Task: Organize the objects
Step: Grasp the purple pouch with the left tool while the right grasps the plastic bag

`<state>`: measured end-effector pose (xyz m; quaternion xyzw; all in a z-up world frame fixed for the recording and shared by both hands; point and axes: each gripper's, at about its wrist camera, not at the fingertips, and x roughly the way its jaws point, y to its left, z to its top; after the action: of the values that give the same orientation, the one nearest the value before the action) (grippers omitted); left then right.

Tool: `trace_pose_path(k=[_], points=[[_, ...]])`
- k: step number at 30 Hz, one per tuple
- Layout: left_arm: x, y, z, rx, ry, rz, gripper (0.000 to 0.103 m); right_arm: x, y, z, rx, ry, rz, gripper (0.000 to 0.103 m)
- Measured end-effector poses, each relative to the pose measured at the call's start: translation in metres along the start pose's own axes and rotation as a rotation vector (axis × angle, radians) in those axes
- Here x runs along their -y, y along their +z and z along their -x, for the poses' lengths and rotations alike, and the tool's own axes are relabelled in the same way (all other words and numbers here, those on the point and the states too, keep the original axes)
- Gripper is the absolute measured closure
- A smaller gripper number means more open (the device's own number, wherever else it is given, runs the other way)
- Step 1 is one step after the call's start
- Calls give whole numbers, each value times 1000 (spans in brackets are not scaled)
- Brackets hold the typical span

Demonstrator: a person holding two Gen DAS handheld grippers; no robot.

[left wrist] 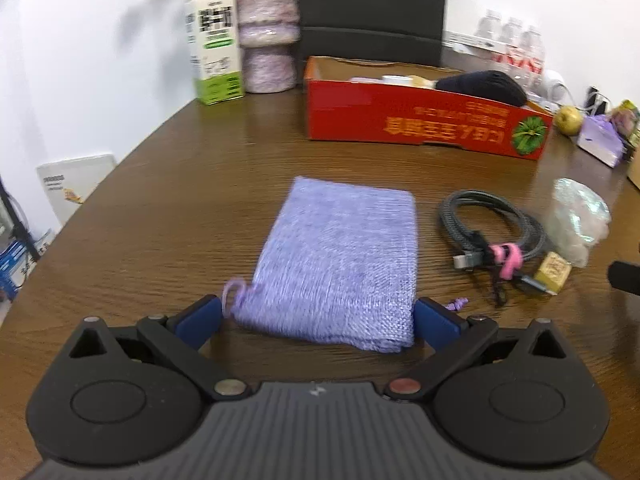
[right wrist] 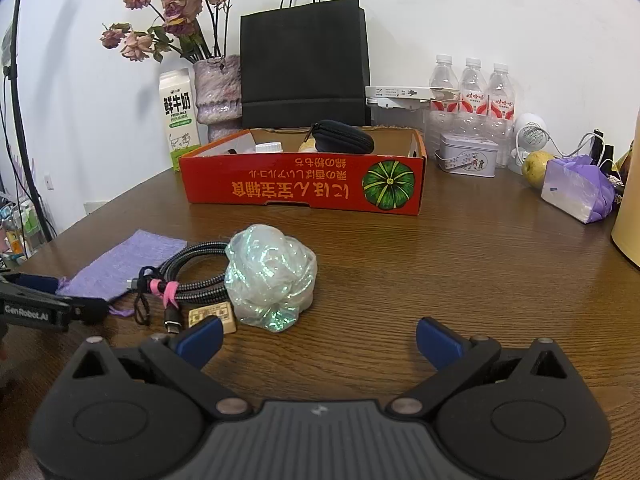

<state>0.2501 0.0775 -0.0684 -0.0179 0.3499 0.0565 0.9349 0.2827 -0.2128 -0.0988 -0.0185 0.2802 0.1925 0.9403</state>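
1. Pouch [left wrist: 340, 260]: the purple woven pouch lies flat on the table [left wrist: 160, 200], its near end between the spread jaws of the left gripper [left wrist: 318, 316]; the blue fingers [left wrist: 200, 318] flank it, released, nothing clamped.
2. Right gripper [right wrist: 318, 338]: jaws spread wide over bare table, holding nothing.
3. Stamp [right wrist: 210, 316]: a small wooden block at 10 o'clock from the right gripper, just beside its left finger.
4. Cable [right wrist: 188, 276]: a coiled braided cable tied with a pink strap [right wrist: 170, 292], at 3 o'clock of the pouch and touching the wrap.
5. Wrap [right wrist: 272, 276]: a crumpled iridescent bundle at 11 o'clock from the right gripper, at 3 o'clock of the cable.
6. Box [right wrist: 304, 188]: a red carton at 12 o'clock, further back, open on top, holding a black case [right wrist: 344, 138] and a white cap [right wrist: 269, 147].
7. Behind the box: milk carton [right wrist: 178, 120], vase [right wrist: 218, 96] with dried roses, black bag [right wrist: 304, 60], bottles [right wrist: 472, 88], a tin [right wrist: 468, 154].
8. At 2 o'clock: an apple [right wrist: 536, 166] and a purple packet [right wrist: 580, 192].
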Motion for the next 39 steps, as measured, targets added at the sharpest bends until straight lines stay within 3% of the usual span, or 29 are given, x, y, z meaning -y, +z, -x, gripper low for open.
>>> trace_pose_path(k=[4,8,13,16,19,25,29,32,34,37,39], points=[[-16,-2,4,-1,30,33,0,-1,0,0,-3,1,1,0],[-22,7,3,5,-39,37,0,-1,0,-2,-9,5,3,0],[-6,28,-11,8,-50,-78,0,0,0,-4,-24,7,-9,0],[-1,37,-31,-48,-80,-145,0,2,0,-6,-34,7,-18,0],[-9,43,-44,-62,-133,-122,0,2,0,-8,-46,5,-27,0],[-16,47,-55,-13,-113,-99,0,5,0,-12,-69,0,-42,0],[-15,45,-53,-2,-98,-89,3,0,1,-11,-40,-8,-34,0],[-16,44,-49,14,-95,-82,16,-5,3,-11,-9,5,-21,0],[-16,43,-45,29,-95,-80,37,-10,5,-14,-2,12,-12,0],[-16,42,-42,43,-96,-73,60,-17,9,-21,-8,20,-1,0],[-17,42,-39,46,-100,-61,68,-20,12,-25,-4,13,-1,0]])
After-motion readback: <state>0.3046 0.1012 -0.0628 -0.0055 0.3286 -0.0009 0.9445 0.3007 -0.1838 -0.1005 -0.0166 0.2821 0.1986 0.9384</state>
